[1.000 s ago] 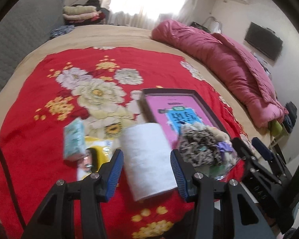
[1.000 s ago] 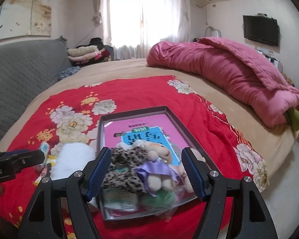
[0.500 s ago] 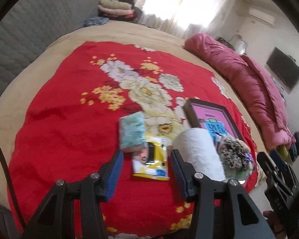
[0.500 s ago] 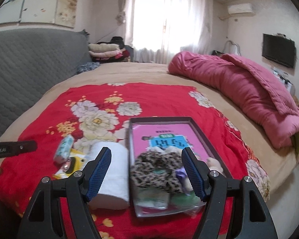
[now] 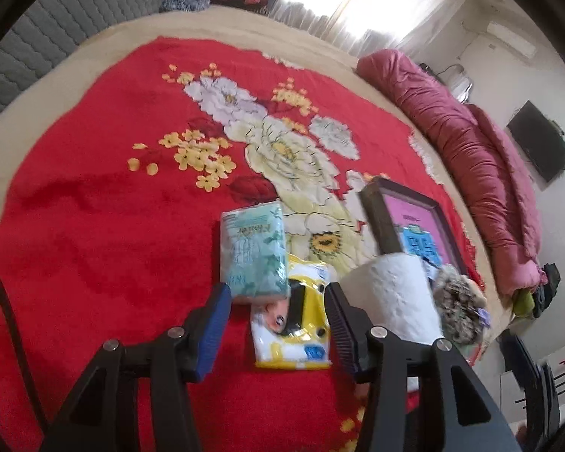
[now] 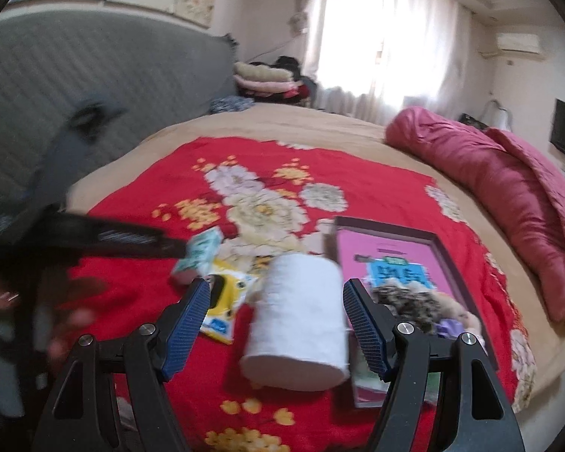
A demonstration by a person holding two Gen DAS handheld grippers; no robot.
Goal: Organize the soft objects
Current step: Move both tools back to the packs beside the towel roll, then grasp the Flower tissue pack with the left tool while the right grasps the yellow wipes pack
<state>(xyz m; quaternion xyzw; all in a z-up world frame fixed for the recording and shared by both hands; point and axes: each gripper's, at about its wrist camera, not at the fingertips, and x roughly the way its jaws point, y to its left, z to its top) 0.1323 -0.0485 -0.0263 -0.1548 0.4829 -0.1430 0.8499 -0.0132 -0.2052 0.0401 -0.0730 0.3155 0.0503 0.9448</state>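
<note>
A white paper roll (image 6: pixel 299 312) lies on the red flowered blanket (image 5: pixel 94 207), left of a dark tray (image 6: pixel 467 301) with a pink book. A leopard-print soft toy (image 6: pixel 410 303) lies in the tray's near end. A teal tissue pack (image 5: pixel 253 254) and a yellow-and-white packet (image 5: pixel 293 327) lie left of the roll. My left gripper (image 5: pixel 278 329) is open and empty above the yellow packet. My right gripper (image 6: pixel 277 326) is open and empty, with the roll (image 5: pixel 397 293) framed between its jaws.
A pink quilt (image 6: pixel 508 196) lies along the bed's right side. A grey padded headboard (image 6: pixel 105 75) and folded clothes (image 6: pixel 263 83) stand at the back. The left gripper's arm (image 6: pixel 94 239) reaches in from the left of the right wrist view.
Both grippers have swung left. The left one moved from over the roll to over the yellow packet. The right one moved from the soft toy to the roll. Both stay open.
</note>
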